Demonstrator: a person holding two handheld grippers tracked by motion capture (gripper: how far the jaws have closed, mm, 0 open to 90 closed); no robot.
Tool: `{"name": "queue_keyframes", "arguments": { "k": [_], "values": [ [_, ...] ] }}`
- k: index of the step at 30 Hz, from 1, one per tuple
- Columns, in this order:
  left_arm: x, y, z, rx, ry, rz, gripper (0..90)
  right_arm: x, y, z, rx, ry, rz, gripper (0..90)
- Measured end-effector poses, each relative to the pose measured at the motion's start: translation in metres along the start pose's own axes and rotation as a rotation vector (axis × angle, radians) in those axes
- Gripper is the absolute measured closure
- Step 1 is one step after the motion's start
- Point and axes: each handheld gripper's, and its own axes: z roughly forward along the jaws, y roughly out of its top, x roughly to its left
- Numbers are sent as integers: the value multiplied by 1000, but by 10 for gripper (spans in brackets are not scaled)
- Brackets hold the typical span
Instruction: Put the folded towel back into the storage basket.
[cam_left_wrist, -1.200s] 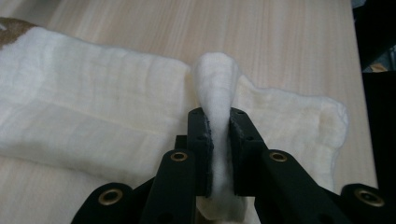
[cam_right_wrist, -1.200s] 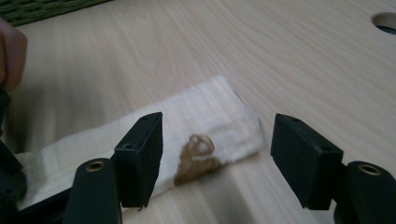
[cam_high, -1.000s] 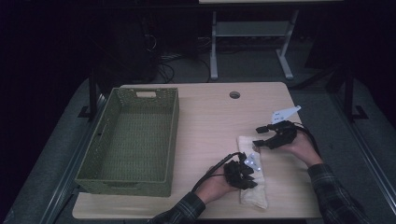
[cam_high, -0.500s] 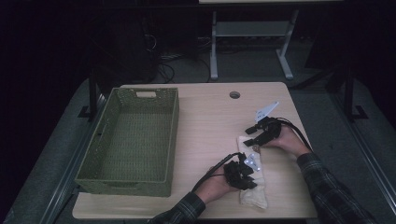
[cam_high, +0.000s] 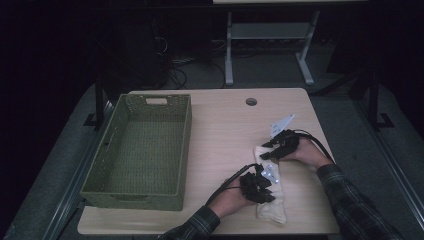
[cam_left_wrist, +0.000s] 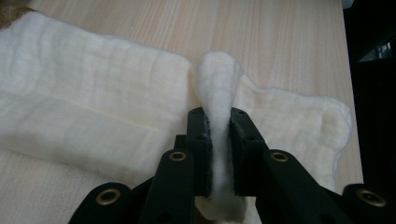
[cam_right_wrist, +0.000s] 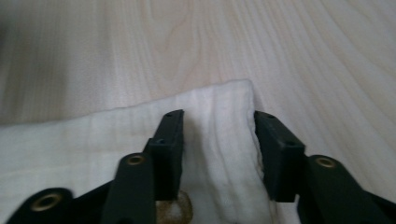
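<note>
Down on the pale wooden table (cam_high: 220, 130), a folded cream-white cloth (cam_high: 270, 200) lies near the front right corner, long side running away from the person. Both hands are on it.

The left gripper (cam_high: 257, 184), black with a cable trailing back to the wrist, sits over the middle of the cloth. In the left gripper view its pads are squeezed tight on a raised pinch of the fabric, a soft white ridge (cam_left_wrist: 218, 88) standing up between them while the rest of the cloth (cam_left_wrist: 84, 112) spreads flat across the wood to either side. That is a firm hold on the fabric.

Over to the right gripper (cam_high: 280, 146), at the far end of the cloth, with its grey three-cornered plate pointing away from the person. Its jaws have just been closing, and in the right gripper view (cam_right_wrist: 217, 140) they straddle the far corner of the cloth (cam_right_wrist: 219, 116), one pad on the fabric, the other right at its edge. There is a clear gap of cloth between them, so they stand half-narrowed and not yet pressing.

A plaid sleeve (cam_high: 360, 205) covers the right forearm. Off to the left stands a rectangular olive-green woven basket (cam_high: 100, 175), well apart from the cloth.
</note>
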Motion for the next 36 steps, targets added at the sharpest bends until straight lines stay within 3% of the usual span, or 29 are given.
{"name": "queue_keyframes", "arguments": {
  "k": [4, 7, 19, 24, 36],
  "values": [
    [0, 0, 0, -1, -3, 0, 797, 1, 0, -1, 3, 44, 25, 738],
    [2, -1, 0, -7, -10, -7, 799, 1, 0, 0, 5, 58, 40, 789],
    [2, 3, -11, -30, -22, -7, 810, 4, 9, -7, 6, 32, 30, 809],
    [2, 8, -29, -66, -5, -13, 810, 6, 20, -19, -13, 23, 18, 810],
    [4, 21, -91, -131, 55, -10, 809, 3, 59, -46, -70, -3, -18, 810]
  ]
}}
